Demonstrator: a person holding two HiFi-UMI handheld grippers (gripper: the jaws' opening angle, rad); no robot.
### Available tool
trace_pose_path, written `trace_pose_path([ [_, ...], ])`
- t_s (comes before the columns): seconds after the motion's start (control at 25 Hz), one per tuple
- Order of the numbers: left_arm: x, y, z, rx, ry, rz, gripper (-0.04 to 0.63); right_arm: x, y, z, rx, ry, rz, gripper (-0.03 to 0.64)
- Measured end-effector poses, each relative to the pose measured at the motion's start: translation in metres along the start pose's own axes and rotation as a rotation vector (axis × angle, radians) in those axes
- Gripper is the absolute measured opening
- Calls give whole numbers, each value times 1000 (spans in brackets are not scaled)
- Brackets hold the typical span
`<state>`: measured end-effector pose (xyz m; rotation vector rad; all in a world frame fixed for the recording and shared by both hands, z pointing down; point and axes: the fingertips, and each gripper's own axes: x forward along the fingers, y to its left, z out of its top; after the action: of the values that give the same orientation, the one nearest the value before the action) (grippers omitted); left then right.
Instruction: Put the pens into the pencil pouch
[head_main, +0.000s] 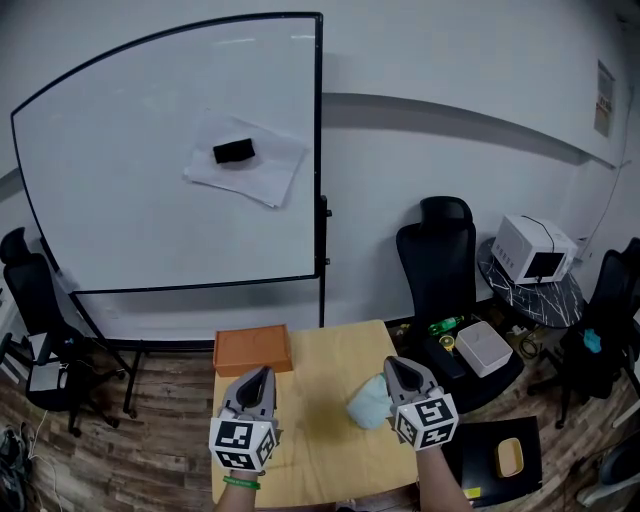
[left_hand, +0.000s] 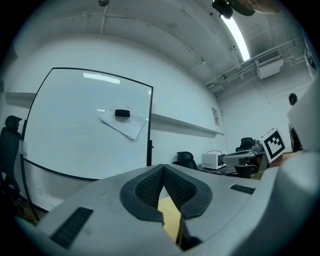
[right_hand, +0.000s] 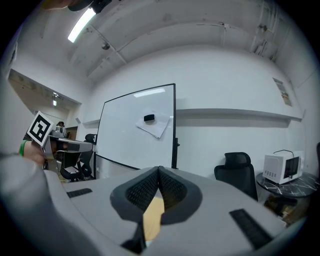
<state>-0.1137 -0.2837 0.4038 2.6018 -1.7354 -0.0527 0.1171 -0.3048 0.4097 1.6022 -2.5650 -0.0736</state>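
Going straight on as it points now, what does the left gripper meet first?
Likely the whiteboard at its right edge, or the wall beside it; the left gripper seems to pass above the orange box.

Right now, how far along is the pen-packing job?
No loose pens show on the wooden table, so packing may be finished; whether they are inside the pale blue pouch cannot be seen. In hand: nothing; left gripper and right gripper are both shut, empty. Left to do: nothing visible.

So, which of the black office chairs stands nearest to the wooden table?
The high-backed chair by the table's far right corner; the others stand at the picture's edges.
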Motion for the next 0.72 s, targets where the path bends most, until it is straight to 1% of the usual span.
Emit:
trace_pose_path([
  [0.24, 0, -1, -3, -3, 13, -15, 14, 3, 2, -2, -3, 13, 11, 0],
  [0.72, -1, -8, -2, 8, 19, -7, 13, -4, 4, 2, -11, 3, 42, 0],
])
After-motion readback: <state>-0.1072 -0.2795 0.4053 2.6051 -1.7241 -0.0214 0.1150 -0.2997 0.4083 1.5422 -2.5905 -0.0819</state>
